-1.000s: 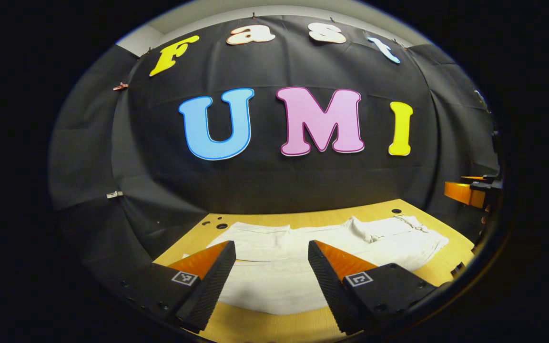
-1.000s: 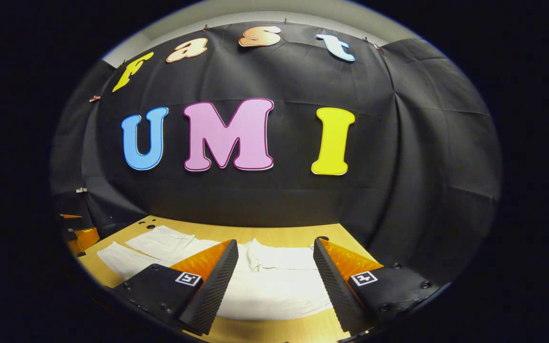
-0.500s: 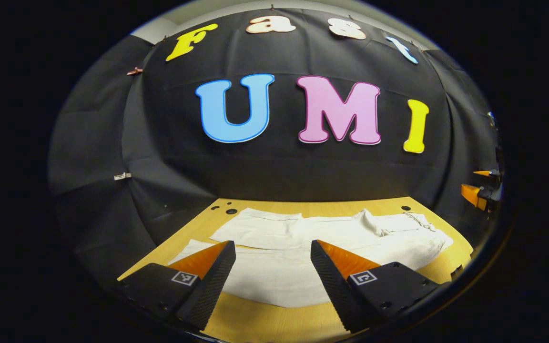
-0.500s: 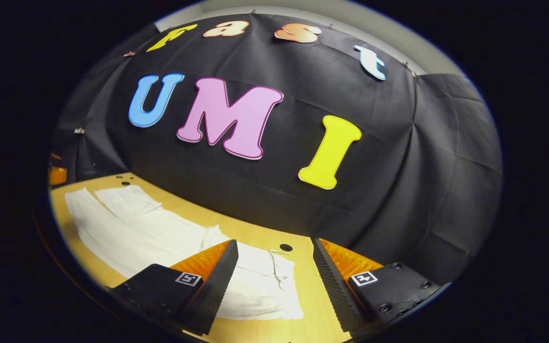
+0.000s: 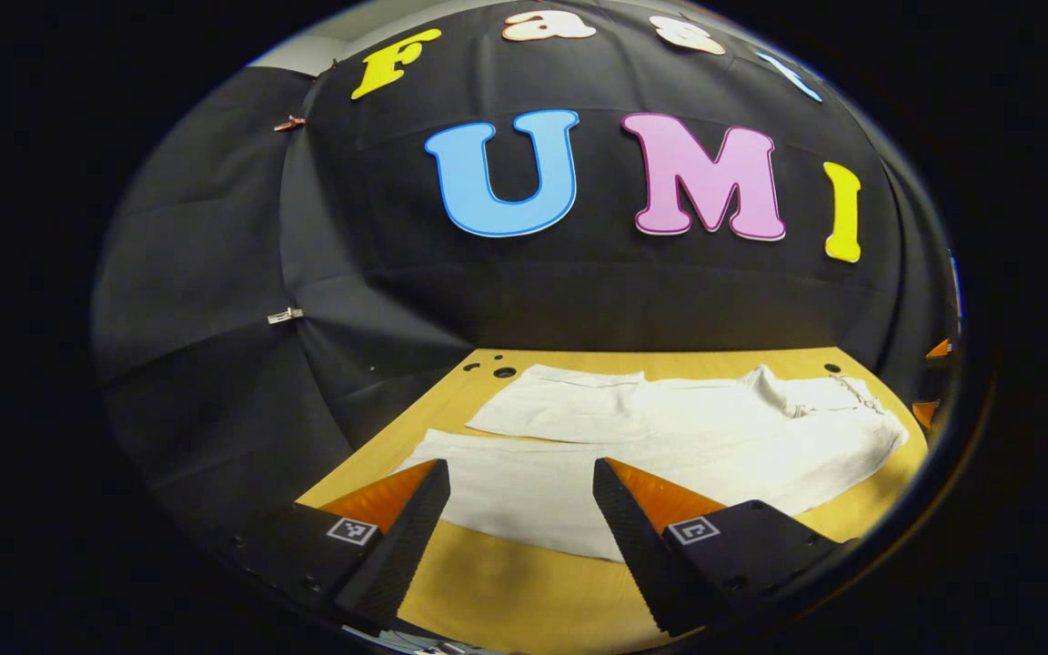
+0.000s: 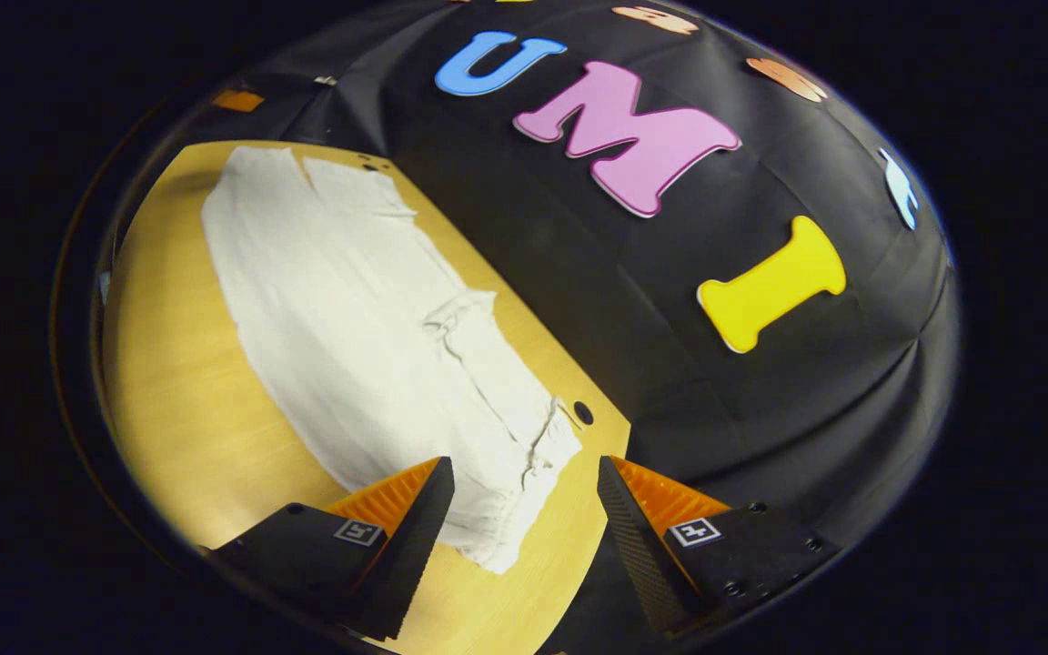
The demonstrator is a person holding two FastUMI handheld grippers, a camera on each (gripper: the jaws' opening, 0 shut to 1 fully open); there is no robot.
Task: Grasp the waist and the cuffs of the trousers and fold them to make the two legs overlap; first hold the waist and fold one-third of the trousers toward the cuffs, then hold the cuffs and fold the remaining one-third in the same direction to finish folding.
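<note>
White trousers (image 5: 670, 437) lie flat on the wooden table (image 5: 506, 600), both legs spread side by side, cuffs toward the left and the waist at the right in the left gripper view. My left gripper (image 5: 519, 518) is open above the near leg close to the cuffs, holding nothing. In the right gripper view the trousers (image 6: 369, 337) run diagonally, with the gathered waist (image 6: 533, 446) nearest. My right gripper (image 6: 524, 518) is open, hovering just above the waist end without touching it.
The table (image 6: 178, 382) has small round holes near its far corners (image 5: 504, 372) (image 6: 583, 413). The black cloth wall stands close behind the table's far edge. Bare wood runs along the near edge in front of the trousers.
The left gripper has shifted left toward the cuffs. The right gripper has risen and rolled, swinging to the waist end so the trousers now stretch away diagonally.
</note>
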